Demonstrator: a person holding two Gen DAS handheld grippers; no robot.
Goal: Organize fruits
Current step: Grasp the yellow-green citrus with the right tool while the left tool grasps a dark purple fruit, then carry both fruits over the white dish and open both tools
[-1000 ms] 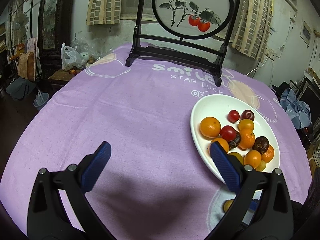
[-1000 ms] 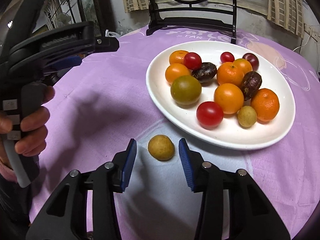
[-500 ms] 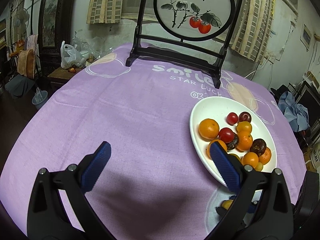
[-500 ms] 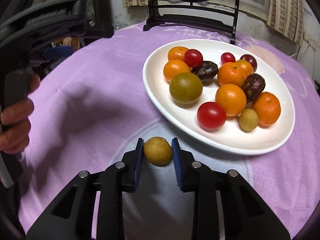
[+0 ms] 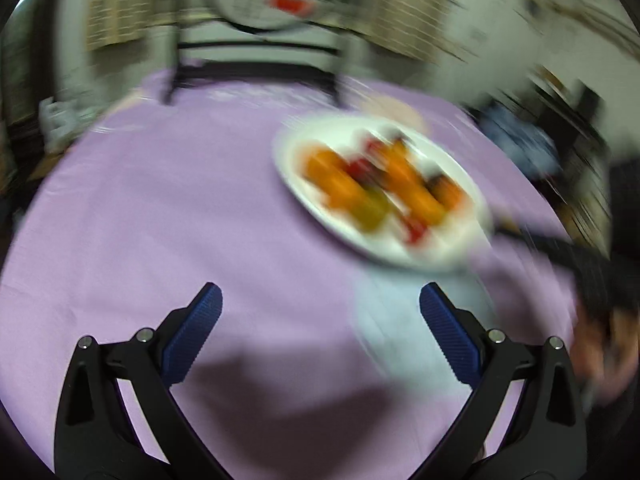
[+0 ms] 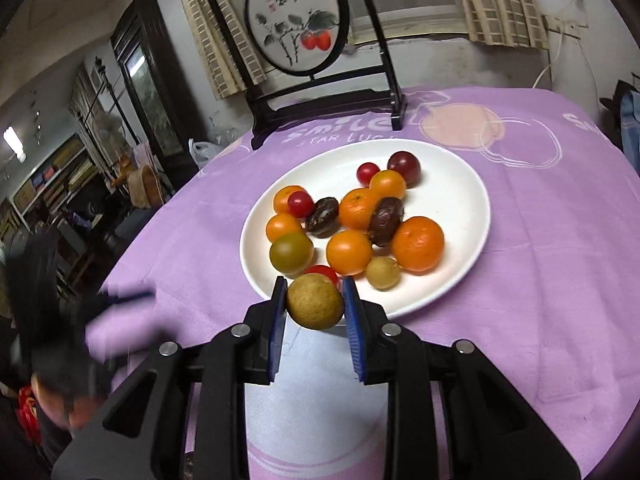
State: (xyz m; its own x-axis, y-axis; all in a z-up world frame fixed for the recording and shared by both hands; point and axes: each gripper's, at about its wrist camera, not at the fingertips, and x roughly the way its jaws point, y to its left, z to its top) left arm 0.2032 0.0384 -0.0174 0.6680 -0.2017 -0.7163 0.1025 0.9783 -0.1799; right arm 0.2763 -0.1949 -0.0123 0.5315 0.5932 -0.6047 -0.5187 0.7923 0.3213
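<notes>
A small, round, yellow-brown fruit (image 6: 315, 301) sits clamped between the two blue pads of the right claw (image 6: 314, 303), held clear of the cloth just in front of the near rim of the white plate (image 6: 460, 280). It looks light and firm, with a dull, slightly rough skin that should not slip much. It is gripped across its widest part, which seems the best place to hold something this round. Too hard a squeeze could bruise it or make it pop out sideways.

The left claw (image 5: 320, 320) stands wide with nothing between its pads, hovering above bare cloth off to the left of the plate; that view is badly blurred.

The tabletop is round and covered in a soft purple tablecloth (image 6: 540, 240) printed with pale circles and white lettering. The cloth looks as if it would cushion a dropped fruit, but it might let one roll.

The room is dim and cluttered. A black wooden stand with a round painted screen (image 6: 296, 28) showing red fruit stands at the far edge of the tabletop, curtained windows are behind it, and a dark cabinet (image 6: 148, 80) and shelves line the left wall.

The plate holds a loose heap of oranges (image 6: 418, 244), red cherry tomatoes (image 6: 301, 204), dark wrinkled fruits (image 6: 385, 220), a green-brown one (image 6: 291, 252) and another small yellow one (image 6: 383, 273), with free space along its right side.
</notes>
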